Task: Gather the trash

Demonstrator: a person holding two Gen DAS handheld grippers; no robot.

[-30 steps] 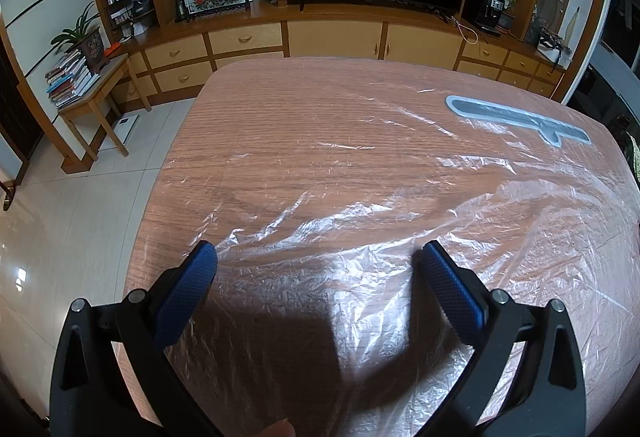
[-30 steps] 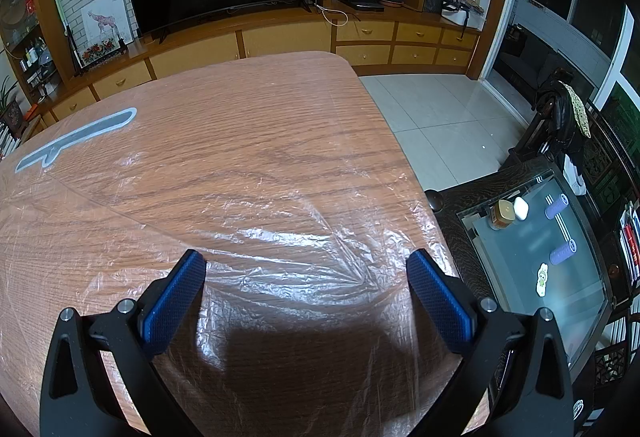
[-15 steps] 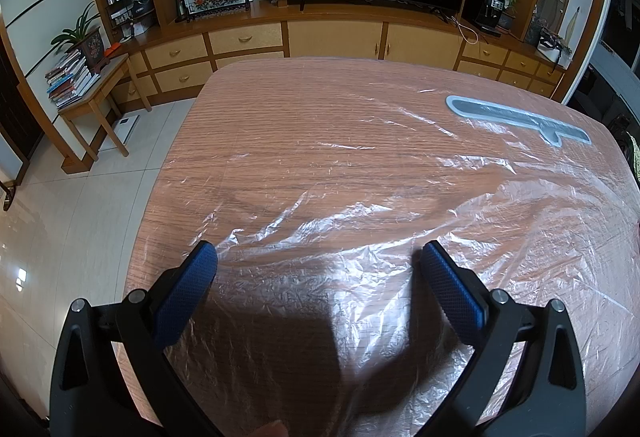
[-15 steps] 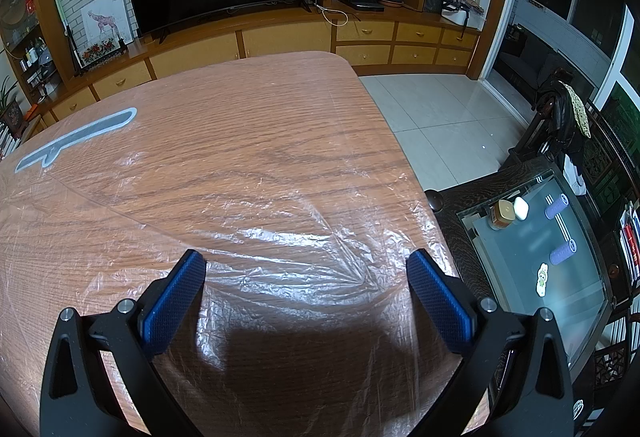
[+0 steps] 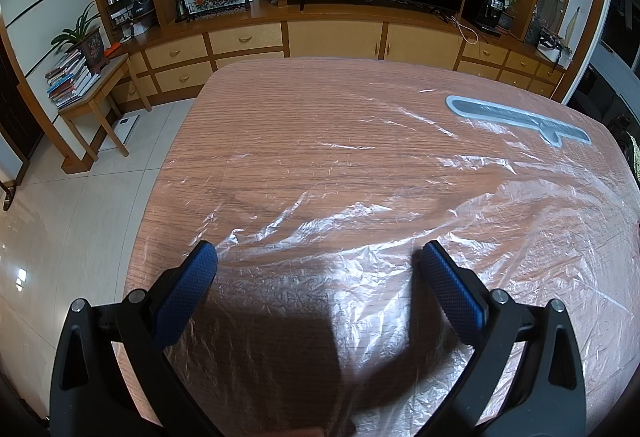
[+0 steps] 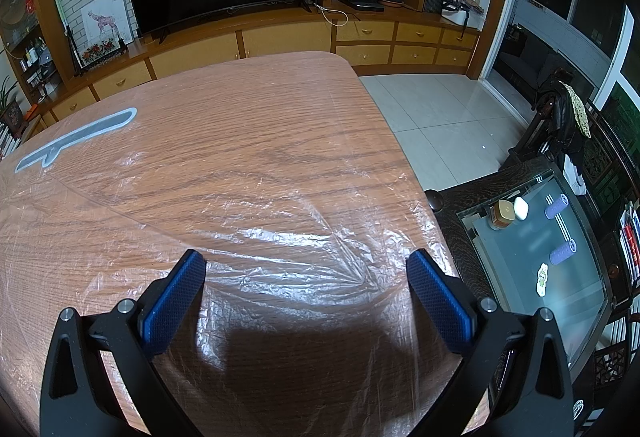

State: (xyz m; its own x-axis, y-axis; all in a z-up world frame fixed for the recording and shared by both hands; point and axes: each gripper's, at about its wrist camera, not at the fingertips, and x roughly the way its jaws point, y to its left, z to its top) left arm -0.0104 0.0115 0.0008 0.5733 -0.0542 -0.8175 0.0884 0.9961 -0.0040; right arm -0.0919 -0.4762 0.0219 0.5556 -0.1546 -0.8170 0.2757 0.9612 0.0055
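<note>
Moved since earlier frames: nothing; both views unchanged. Left gripper (image 5: 316,257): spread wide, empty, hovering over film (image 5: 360,277) on table (image 5: 280,109). Right gripper (image 6: 306,269): spread wide, empty, near table's right edge. Trash: none distinct in view; only a grey strip (image 5: 516,119) under the film, far side. Risk: pads snagging loose crinkled film, dragging it off the table
</note>
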